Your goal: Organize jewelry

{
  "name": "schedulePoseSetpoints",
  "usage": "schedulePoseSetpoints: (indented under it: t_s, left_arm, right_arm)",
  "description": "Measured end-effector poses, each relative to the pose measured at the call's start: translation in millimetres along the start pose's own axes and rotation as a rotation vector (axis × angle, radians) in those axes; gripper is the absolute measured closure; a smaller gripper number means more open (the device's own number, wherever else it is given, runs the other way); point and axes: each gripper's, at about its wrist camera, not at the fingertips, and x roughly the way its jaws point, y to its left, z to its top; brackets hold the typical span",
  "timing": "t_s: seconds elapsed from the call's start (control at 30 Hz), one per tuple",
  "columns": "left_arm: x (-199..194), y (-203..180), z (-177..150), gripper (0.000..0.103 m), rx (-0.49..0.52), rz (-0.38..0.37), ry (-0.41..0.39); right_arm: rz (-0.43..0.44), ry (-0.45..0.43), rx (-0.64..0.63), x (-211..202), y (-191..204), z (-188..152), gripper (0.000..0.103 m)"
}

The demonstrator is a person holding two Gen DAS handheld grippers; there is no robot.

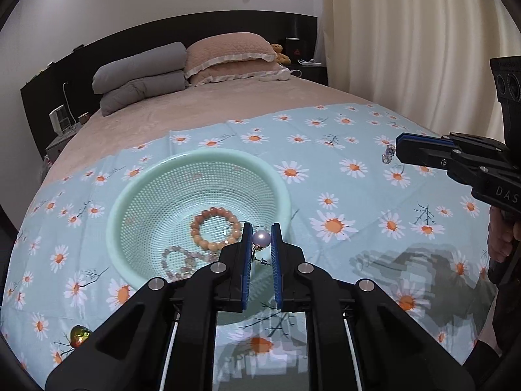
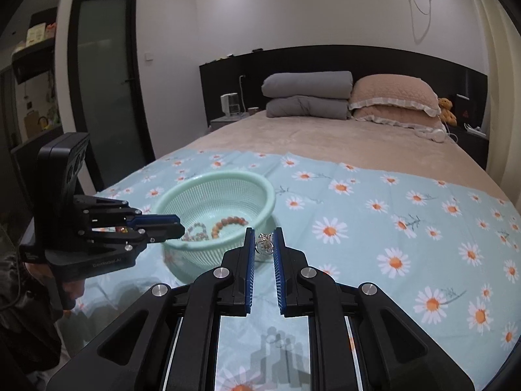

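A mint-green mesh basket (image 1: 130, 195) (image 2: 260, 192) sits on a daisy-print cloth on the bed. It holds an orange bead bracelet (image 1: 203, 238) (image 2: 224, 223) and a pale bead bracelet (image 1: 176, 259) (image 2: 195, 231). My left gripper (image 1: 262, 239) (image 2: 180, 224) is shut on a pearl earring (image 1: 262, 238) over the basket's near rim. My right gripper (image 2: 264, 244) (image 1: 395, 151) is shut on a small crystal earring (image 2: 264, 245) (image 1: 387, 154), above the cloth right of the basket.
A shiny gold-red trinket (image 1: 79, 335) lies on the cloth (image 1: 342, 179) at the front left. Grey folded quilts (image 2: 306, 96), pink pillows (image 2: 394, 97) and a black headboard stand at the far end. A curtain (image 1: 407, 49) hangs at the right.
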Motion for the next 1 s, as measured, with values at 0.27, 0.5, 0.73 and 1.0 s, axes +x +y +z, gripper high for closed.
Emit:
schedulePoseSetpoints:
  t_s: [0.27, 0.5, 0.73, 1.0]
  left_arm:
    - [-3.8, 48.8, 2.0, 0.091, -0.052, 0.054, -0.027]
    - [9.1, 67.1, -4.0, 0.091, -0.078, 0.053, -0.016]
    - [18.9, 72.6, -10.1, 0.014, -0.092, 0.136, -0.012]
    - [11.1, 98.5, -10.4, 0.014, -0.142, 0.169, -0.021]
  right_arm:
    - [0.075, 0.012, 0.003, 53.5, 25.3, 24.8, 0.092]
    - [0.089, 0.053, 0.002, 91.5, 42.2, 24.2, 0.092]
    - [-0.058, 0.065, 0.009, 107.4, 37.8, 20.0, 0.03]
    - [-0.106, 0.066, 0.068, 110.9, 15.8, 25.4, 0.026]
